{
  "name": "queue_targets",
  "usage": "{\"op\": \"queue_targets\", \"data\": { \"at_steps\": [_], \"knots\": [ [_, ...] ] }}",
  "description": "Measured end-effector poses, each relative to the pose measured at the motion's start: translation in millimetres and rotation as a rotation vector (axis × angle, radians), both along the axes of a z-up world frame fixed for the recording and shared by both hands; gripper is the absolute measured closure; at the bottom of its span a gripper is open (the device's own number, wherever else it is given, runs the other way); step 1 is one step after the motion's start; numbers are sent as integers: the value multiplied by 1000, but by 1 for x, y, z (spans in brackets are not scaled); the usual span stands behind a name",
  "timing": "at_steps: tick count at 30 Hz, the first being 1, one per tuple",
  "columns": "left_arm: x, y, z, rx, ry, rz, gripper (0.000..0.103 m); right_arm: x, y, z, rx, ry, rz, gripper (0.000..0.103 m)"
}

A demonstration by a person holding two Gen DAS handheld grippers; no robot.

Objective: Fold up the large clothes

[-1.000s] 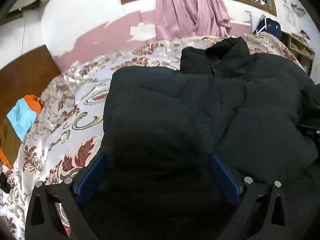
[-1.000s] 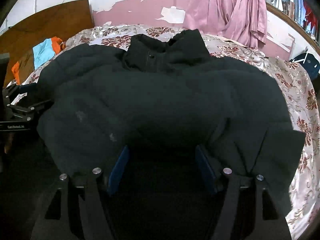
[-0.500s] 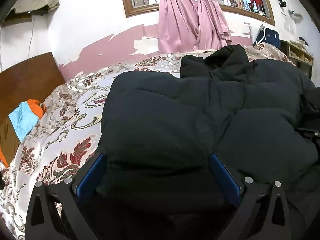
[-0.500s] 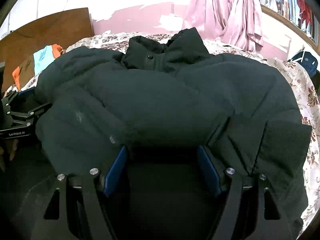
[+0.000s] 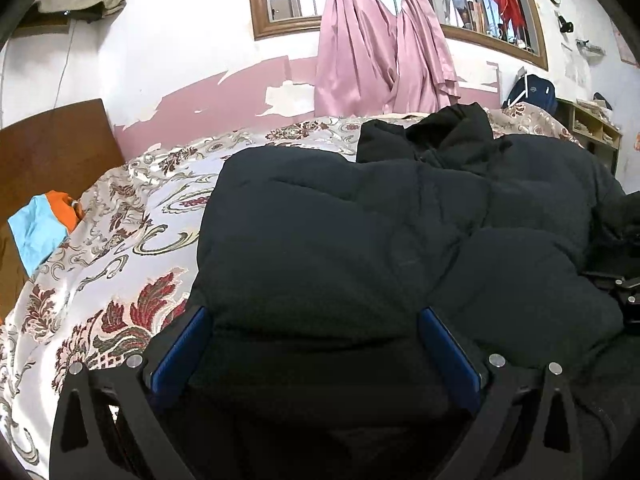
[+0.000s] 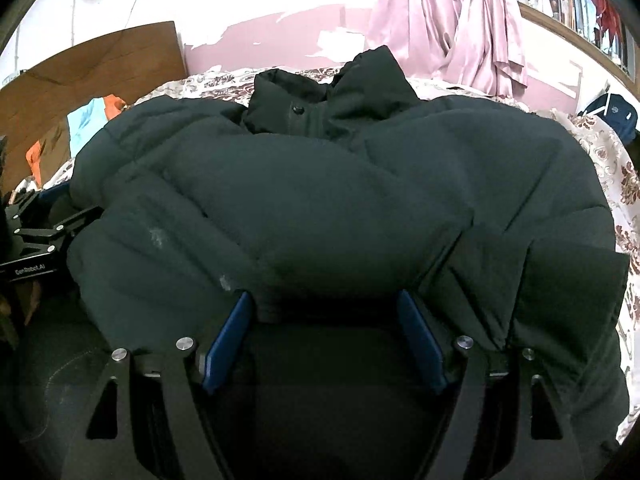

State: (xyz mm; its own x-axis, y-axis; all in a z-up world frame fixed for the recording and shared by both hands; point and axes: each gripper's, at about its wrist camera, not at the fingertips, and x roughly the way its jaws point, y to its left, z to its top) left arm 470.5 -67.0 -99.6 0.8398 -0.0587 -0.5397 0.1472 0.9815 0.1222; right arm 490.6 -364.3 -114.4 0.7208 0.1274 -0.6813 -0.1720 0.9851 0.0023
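A large black puffer jacket lies spread on a floral bedspread, collar toward the far wall. It also fills the right wrist view. My left gripper is open, its blue-padded fingers astride the jacket's near edge at its left side. My right gripper is open, its blue pads astride a fold at the jacket's near hem. The left gripper's black frame shows at the left of the right wrist view. Whether the pads touch the fabric I cannot tell.
A wooden headboard stands at the left with blue and orange clothes beside it. Pink curtains hang at a barred window on the far wall. A dark bag and shelves are at the right.
Both grippers have lowered and tilted up toward the jacket's near edge, so more of the wall and window shows. Both stay open and the jacket has not moved.
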Motion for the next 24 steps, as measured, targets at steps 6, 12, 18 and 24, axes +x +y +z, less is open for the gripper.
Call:
{"op": "queue_targets", "data": {
  "at_steps": [6, 12, 18, 24],
  "knots": [
    [-4, -4, 2, 24, -3, 12, 0, -8, 9, 9, -77, -35, -17, 30],
    [-1, 0, 6, 7, 38, -1, 0, -7, 8, 16, -81, -16, -16, 27],
    [16, 5, 51, -68, 272, -11, 0, 2, 3, 25, -39, 102, 9, 23],
    [63, -10, 110, -74, 303, 2, 0, 32, -25, 67, 97, 215, 57, 20]
  ]
}}
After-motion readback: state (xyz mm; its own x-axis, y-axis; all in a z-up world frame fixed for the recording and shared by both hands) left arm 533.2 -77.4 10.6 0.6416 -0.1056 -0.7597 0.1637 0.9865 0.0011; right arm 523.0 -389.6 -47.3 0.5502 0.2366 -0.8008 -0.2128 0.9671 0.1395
